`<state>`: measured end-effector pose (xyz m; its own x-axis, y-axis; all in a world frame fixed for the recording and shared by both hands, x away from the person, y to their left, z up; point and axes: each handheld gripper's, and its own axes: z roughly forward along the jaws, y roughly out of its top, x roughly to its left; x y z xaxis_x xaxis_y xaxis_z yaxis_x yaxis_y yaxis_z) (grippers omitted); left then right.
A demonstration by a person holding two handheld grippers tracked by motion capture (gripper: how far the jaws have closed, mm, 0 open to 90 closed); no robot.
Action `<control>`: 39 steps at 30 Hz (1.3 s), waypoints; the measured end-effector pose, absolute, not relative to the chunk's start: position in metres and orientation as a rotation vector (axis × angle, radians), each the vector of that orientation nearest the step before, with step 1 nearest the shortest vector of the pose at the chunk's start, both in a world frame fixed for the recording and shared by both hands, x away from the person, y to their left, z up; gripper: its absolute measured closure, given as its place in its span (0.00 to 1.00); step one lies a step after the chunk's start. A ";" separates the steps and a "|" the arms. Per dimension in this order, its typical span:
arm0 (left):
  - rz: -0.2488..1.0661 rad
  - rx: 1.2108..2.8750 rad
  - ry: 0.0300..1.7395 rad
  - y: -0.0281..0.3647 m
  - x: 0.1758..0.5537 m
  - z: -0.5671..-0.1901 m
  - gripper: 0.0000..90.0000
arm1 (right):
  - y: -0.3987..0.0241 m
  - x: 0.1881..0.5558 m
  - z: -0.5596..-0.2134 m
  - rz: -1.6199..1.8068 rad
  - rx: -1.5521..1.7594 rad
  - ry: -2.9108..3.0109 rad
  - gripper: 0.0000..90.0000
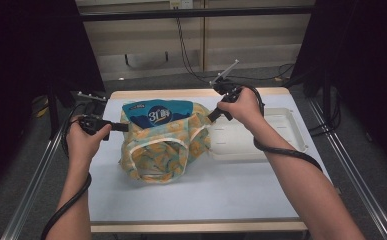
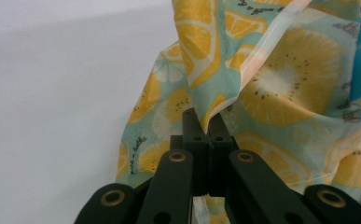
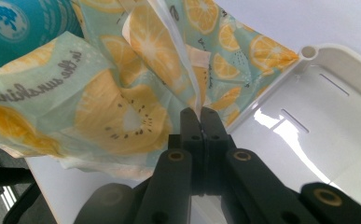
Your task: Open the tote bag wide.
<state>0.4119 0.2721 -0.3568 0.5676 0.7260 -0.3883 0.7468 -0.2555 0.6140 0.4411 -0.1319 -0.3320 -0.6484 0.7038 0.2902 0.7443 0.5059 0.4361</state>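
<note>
Both my left gripper [image 2: 205,122] and right gripper [image 3: 200,119] pinch the lemon-print bag [image 1: 163,150]; thin fabric could slip, dropping the blue packet [image 1: 156,114].

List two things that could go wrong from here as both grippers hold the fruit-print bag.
1. The left gripper and right gripper pinch only thin edges of the fruit-print bag, so the film could slip or tear.
2. The blue package sticks out of the bag's top and might tip out.
</note>
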 end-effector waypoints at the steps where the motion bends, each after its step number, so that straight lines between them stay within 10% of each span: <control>1: -0.029 2.010 1.186 0.272 0.411 -0.359 1.00 | -0.132 0.441 -0.333 -0.821 -1.280 -2.659 1.00; 39: 0.029 2.022 1.349 0.292 0.407 -0.415 1.00 | -0.110 0.464 -0.390 -0.717 -1.281 -2.719 1.00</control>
<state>0.4071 0.2924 -0.4152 0.4584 0.8193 -0.3443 0.8038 -0.2169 0.5540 0.4640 -0.1099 -0.3896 -0.6552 0.7170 0.2379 0.7411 0.5489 0.3866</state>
